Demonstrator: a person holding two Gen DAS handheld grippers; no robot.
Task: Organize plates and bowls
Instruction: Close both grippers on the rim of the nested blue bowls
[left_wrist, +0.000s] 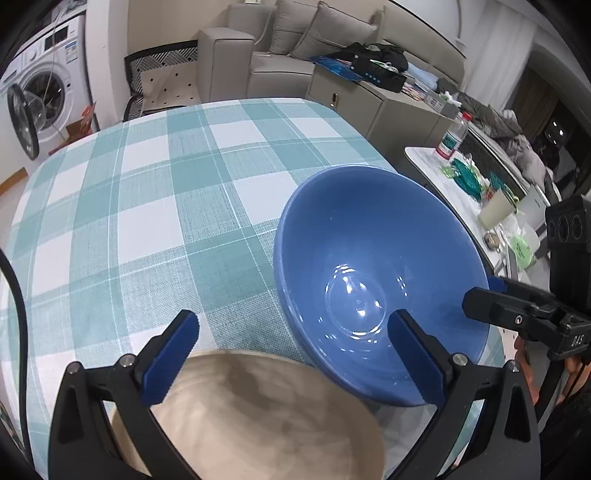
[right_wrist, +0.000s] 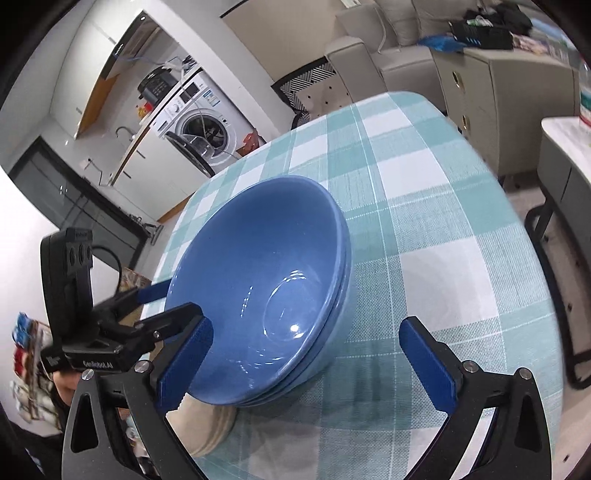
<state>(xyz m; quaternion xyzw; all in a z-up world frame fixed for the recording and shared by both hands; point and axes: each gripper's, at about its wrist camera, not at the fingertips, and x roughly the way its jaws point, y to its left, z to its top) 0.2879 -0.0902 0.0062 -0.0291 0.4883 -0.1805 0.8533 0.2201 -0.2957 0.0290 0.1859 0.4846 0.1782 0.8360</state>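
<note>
Blue bowls (right_wrist: 266, 280), glossy and nested as a stack, sat on the checked tablecloth (right_wrist: 424, 221) with their near rim overlapping a pile of beige plates (right_wrist: 207, 424). From the right gripper (right_wrist: 314, 365), fingers spread wide and holding nothing, the stack lay at about eleven o'clock, just ahead. The left gripper (left_wrist: 295, 358), also spread and empty, hovered over the plates, the bowls at one o'clock; either arm seemed near enough
</note>
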